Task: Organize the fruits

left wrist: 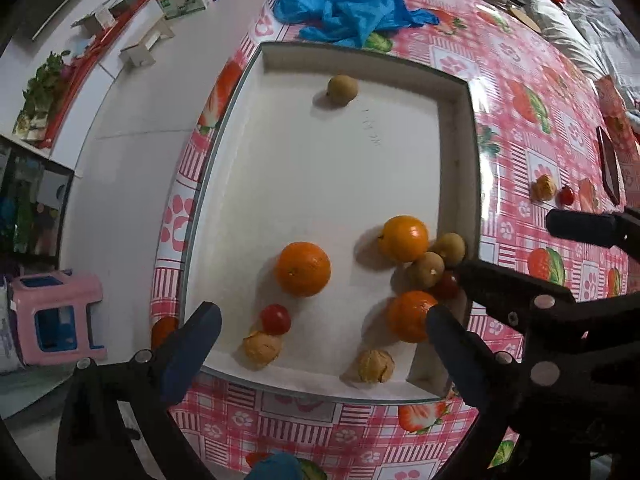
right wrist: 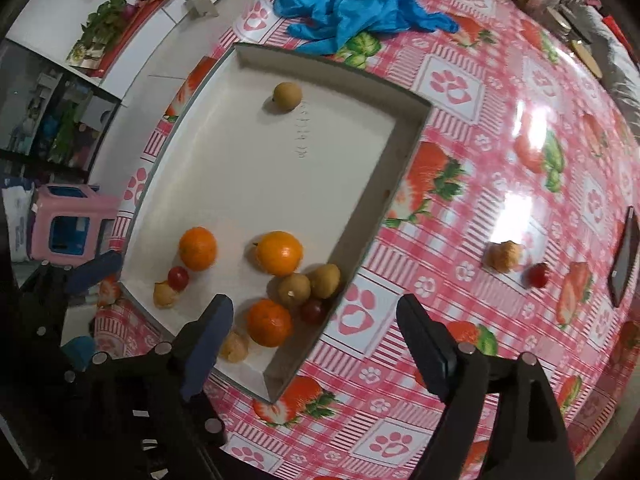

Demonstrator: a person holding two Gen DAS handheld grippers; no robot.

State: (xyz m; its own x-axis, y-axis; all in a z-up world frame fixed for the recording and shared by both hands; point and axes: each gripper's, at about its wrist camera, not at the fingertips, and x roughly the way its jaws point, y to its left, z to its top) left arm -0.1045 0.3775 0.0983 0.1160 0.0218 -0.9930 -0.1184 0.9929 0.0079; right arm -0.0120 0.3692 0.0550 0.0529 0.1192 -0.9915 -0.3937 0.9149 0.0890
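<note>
A white tray on the pink strawberry-print tablecloth holds three oranges, brown round fruits, two cherry tomatoes and two walnuts. My left gripper hangs open above the tray's near end, over a tomato and walnuts, with nothing between its fingers. My right gripper is open above the tray's near right corner, over an orange without touching it. It also shows in the left wrist view as right gripper. A walnut and a cherry tomato lie on the cloth outside the tray.
A crumpled blue glove lies beyond the tray's far wall. A dark phone rests near the table's right side. The table edge runs just left of the tray, with a pink stool on the floor below.
</note>
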